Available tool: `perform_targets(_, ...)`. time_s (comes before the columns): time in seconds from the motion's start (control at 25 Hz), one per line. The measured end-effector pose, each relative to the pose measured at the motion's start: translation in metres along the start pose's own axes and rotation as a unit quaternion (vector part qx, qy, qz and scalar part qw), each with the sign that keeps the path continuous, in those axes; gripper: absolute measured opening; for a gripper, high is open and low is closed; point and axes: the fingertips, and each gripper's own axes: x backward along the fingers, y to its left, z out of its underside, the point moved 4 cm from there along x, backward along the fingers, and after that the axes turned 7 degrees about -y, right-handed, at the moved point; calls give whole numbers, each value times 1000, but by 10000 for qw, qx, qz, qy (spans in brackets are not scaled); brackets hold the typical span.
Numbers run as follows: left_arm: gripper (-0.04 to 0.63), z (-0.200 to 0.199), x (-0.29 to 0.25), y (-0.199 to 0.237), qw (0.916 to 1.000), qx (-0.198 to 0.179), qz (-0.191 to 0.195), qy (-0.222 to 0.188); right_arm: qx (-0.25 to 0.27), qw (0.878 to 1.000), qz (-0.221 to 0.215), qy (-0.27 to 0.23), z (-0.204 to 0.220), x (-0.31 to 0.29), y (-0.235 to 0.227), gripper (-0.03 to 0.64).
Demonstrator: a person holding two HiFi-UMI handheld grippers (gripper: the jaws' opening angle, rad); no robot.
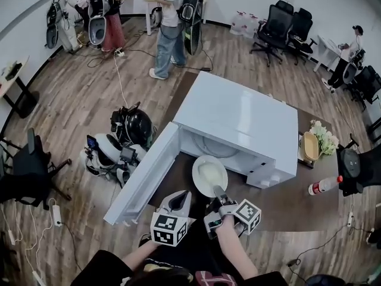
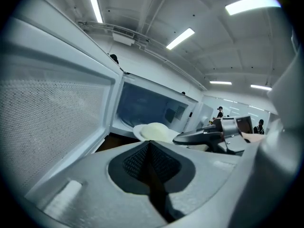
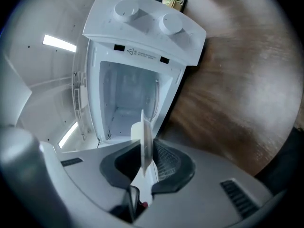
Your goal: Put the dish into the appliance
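A white dish [image 1: 208,173] hangs level in front of the open cavity [image 1: 209,146] of a white microwave [image 1: 241,115]. My right gripper [image 1: 218,191] is shut on the dish's near rim. In the right gripper view the dish [image 3: 146,139] stands edge-on between the pads of the right gripper [image 3: 147,152], with the cavity [image 3: 124,99] straight ahead. The microwave door [image 1: 143,174] swings out to the left. My left gripper [image 1: 177,202] is shut and holds nothing, just left of the dish. The left gripper view shows its jaws [image 2: 149,144] closed, with the dish [image 2: 154,130] and door [image 2: 52,113] beyond.
On the brown table right of the microwave are a yellow oval bowl [image 1: 310,146], white flowers [image 1: 325,137] and a lying bottle with a red cap [image 1: 324,185]. Gear and a black helmet [image 1: 132,127] lie on the floor left. People [image 1: 169,25] and office chairs [image 1: 277,25] are farther back.
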Motion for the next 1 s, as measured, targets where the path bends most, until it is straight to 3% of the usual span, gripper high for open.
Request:
perform_targets(0.2, 2, 1, 1, 9, 9999, -12, -102, 55, 23, 9996, -58, -284, -1, -25, 10, 58)
perform_targets(0.4, 2, 1, -1, 12, 9998, 11, -176, 54, -277, 9981, -21, -549, -11, -54, 13, 58)
perform_targets(0.72, 2, -4, -5, 27, 9979, 269, -585, 23, -452, 9945, 140, -932, -29, -93, 22, 60)
perform_targets(1.0, 2, -7, -16, 29, 9973, 253, -685, 61, -505, 9931, 161, -1047, -42, -114, 23, 61)
